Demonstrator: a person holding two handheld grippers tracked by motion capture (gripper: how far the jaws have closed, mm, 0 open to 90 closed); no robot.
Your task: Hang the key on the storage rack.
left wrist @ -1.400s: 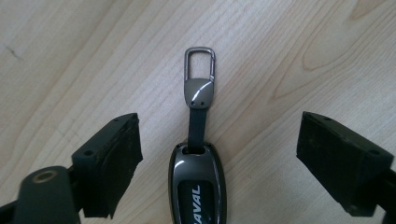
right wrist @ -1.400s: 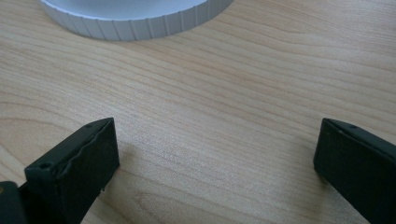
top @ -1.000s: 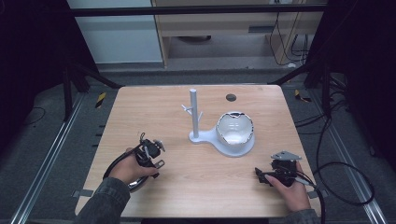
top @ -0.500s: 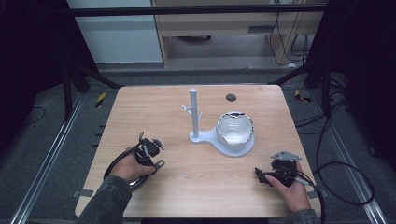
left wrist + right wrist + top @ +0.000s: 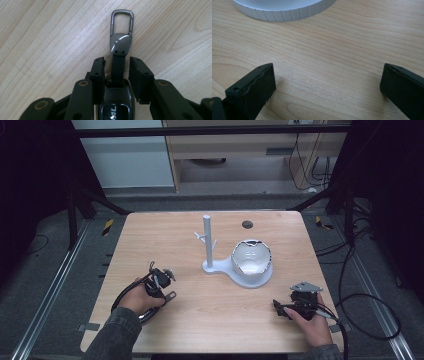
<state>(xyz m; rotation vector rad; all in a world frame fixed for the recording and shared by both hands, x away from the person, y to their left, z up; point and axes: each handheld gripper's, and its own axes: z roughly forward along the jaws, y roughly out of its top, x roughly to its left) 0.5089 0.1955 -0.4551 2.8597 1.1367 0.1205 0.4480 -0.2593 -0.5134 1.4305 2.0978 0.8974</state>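
A dark key fob (image 5: 120, 45) with a strap and a metal snap hook lies flat on the wooden table (image 5: 200, 320). My left gripper (image 5: 117, 66) reaches over it, one jaw on each side. The jaws have just been closing, and a narrow gap shows between each pad and the strap. In the high view the left gripper (image 5: 162, 282) is at the table's front left, held by a hand. My right gripper (image 5: 278, 307) rests at the front right, its jaws (image 5: 327, 82) wide apart over bare wood.
A white stand with an upright post (image 5: 207, 240) and short pegs holds a shiny bowl (image 5: 251, 260) on its round base at mid-table. The base's ribbed white rim (image 5: 282, 10) lies ahead of the right gripper. A dark round spot (image 5: 247, 224) marks the far edge.
The left gripper's jaws have drawn closer together around the key fob, and that hand shifted slightly. The right hand and the stand have not moved.
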